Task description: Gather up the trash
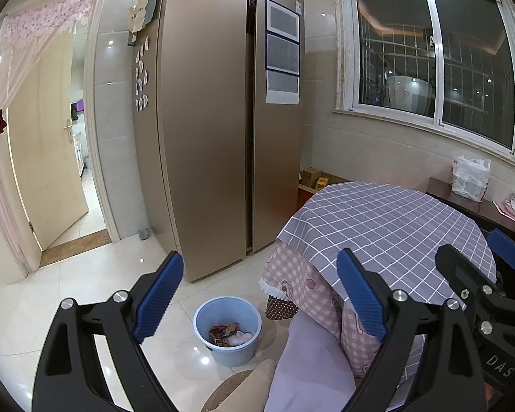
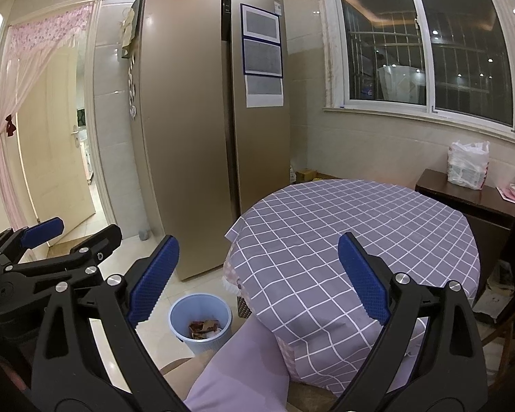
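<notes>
A light blue trash bin point(image 1: 227, 331) stands on the tiled floor beside the round table; it also shows in the right wrist view point(image 2: 200, 321). Crumpled wrappers and paper point(image 1: 229, 335) lie inside it, also seen from the right wrist point(image 2: 204, 329). My left gripper point(image 1: 261, 300) is open and empty, held above the bin and the table's edge. My right gripper point(image 2: 259, 279) is open and empty over the table's purple checked cloth point(image 2: 353, 226). The right gripper appears at the right edge of the left wrist view point(image 1: 480, 257), and the left gripper at the left of the right wrist view point(image 2: 73, 230).
A tall gold fridge point(image 1: 216, 130) stands behind the bin. An open door point(image 1: 48, 158) with a pink curtain is at the left. A dark side table point(image 2: 477, 199) under the window holds a white plastic bag point(image 2: 467, 166) and bowls. A cushioned chair point(image 2: 237, 374) is below the grippers.
</notes>
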### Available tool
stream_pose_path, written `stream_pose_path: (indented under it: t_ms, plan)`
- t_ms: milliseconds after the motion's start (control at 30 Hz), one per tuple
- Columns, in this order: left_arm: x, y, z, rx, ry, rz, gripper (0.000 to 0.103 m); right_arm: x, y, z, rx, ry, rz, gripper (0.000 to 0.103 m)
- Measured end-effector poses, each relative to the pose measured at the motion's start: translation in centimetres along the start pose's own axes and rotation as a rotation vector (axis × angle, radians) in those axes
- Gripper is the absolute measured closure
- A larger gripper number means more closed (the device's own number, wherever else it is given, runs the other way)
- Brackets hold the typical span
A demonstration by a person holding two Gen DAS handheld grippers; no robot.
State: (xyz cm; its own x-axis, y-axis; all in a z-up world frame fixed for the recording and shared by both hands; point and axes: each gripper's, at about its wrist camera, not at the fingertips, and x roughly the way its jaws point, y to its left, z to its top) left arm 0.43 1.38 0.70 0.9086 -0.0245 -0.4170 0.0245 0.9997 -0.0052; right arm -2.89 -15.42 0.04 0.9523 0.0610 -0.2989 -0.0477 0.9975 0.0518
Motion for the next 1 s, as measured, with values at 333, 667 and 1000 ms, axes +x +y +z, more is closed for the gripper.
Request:
stream_pose_path:
  t_ms: [333,667,1000]
  plan:
    - [0.01,0.02,-0.01,-0.002,0.003,-0.005,0.014,-0.12,-0.21,0.1,-0.004,-0.001,-0.001,0.011]
    - [0.02,0.09,-0.07,-0.002,0.003,-0.008,0.014,-0.13,-0.19,0.03,0.0,0.001,-0.001,0.01]
    - [0.02,0.16,-0.06,0.002,0.003,-0.009,0.014,-0.08,-0.28,-0.02,0.0,-0.001,-0.003,0.01]
